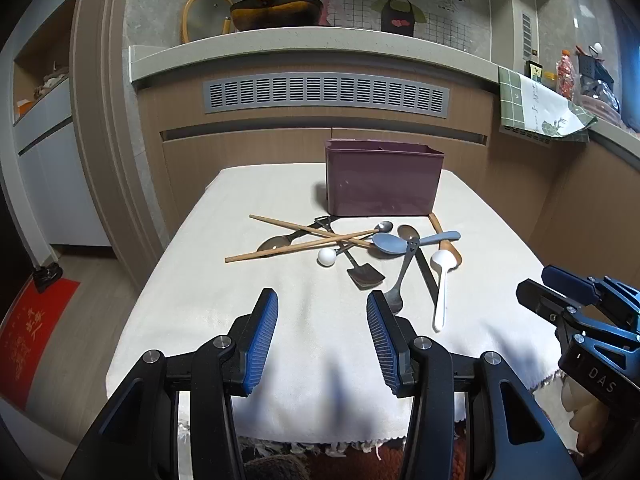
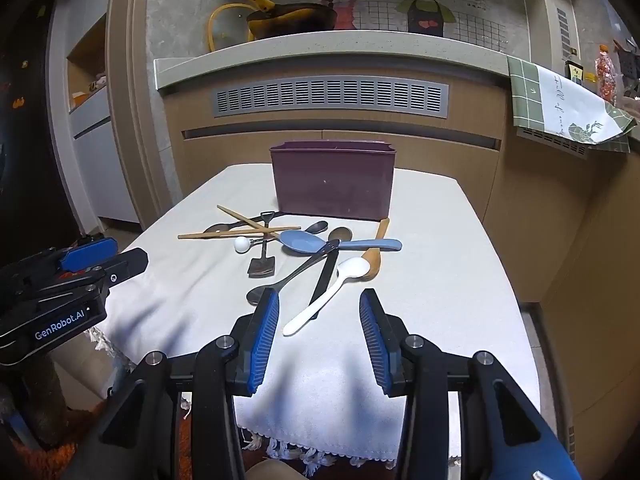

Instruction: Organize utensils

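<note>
Purple plastic is what sits farthest from you: the open utensil box point(image 2: 334, 178) stands upright at the back of the cloth-covered table point(image 2: 460, 280), and the utensils lie scattered just in front of it. Your chopsticks point(image 1: 304, 242) cross each other on the left side of the pile, over a dark spoon and beside a small white ball-ended utensil point(image 1: 329, 257). A blue spoon point(image 2: 304, 241) lies in the middle with its handle pointing right, a wooden spoon point(image 2: 376, 254) runs back toward the box, and a white plastic spoon point(image 2: 326, 294) lies nearest you, its handle angled toward your right gripper point(image 2: 319, 302). That gripper hovers over the near cloth with its blue pads spread and nothing between them. Your left gripper point(image 1: 322, 300) hangs to the left, also spread wide and empty, just short of a metal spoon point(image 1: 396, 292).
</note>
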A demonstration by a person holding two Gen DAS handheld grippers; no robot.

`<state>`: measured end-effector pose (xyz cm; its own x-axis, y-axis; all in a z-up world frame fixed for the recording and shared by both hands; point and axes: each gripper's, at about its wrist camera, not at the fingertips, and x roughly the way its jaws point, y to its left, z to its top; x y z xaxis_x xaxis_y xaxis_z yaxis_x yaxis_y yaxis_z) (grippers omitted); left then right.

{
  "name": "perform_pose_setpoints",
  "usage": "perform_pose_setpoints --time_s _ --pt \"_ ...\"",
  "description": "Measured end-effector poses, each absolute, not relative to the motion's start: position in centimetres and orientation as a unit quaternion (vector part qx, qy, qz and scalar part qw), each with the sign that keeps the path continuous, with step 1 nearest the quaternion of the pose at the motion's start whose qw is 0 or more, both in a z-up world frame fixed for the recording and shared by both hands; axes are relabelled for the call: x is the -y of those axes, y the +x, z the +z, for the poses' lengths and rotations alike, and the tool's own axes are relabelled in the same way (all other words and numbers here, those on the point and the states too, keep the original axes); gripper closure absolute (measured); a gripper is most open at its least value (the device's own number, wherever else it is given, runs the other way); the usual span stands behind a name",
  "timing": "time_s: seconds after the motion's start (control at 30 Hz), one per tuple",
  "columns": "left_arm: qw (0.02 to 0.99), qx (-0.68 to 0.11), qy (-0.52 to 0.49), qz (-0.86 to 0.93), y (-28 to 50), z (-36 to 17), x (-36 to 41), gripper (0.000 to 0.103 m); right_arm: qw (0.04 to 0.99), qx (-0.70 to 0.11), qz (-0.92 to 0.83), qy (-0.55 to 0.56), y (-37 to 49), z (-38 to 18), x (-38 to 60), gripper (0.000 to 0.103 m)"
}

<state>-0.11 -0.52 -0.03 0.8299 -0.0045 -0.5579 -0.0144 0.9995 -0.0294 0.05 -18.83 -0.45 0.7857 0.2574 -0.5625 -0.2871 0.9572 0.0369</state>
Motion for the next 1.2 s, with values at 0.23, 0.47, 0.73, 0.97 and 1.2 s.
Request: perform_pose_setpoints --time_s 0.23,0.47,0.73,0.97,1.2 --pt "0.956 -0.294 -0.016 0.001 0.01 -0.66 0.51 0.056 0.944 -0.295 0.145 -0.025 0.02 -0.50 18.92 0.064" --pt "0.955 -0.296 -0.018 -0.001 -0.01 -0.76 0.50 0.056 0.942 -0.301 0.145 -0.023 0.22 -0.66 18.96 0.064" --pt "0.955 -0.297 -0.019 -0.001 0.00 -0.78 0.58 0.056 0.942 -0.303 0.144 -0.022 0.30 -0.80 18.86 0.064" --pt "0.954 -0.298 -0.020 -0.002 0.00 -0.74 0.56 0.056 0.941 -0.306 0.145 -0.022 0.36 -0.78 18.98 0.064" --pt "0.955 -0.297 -0.019 -0.001 -0.30 -0.85 0.90 0.056 0.940 -0.307 0.146 -0.021 0.41 -0.81 19.00 0.064"
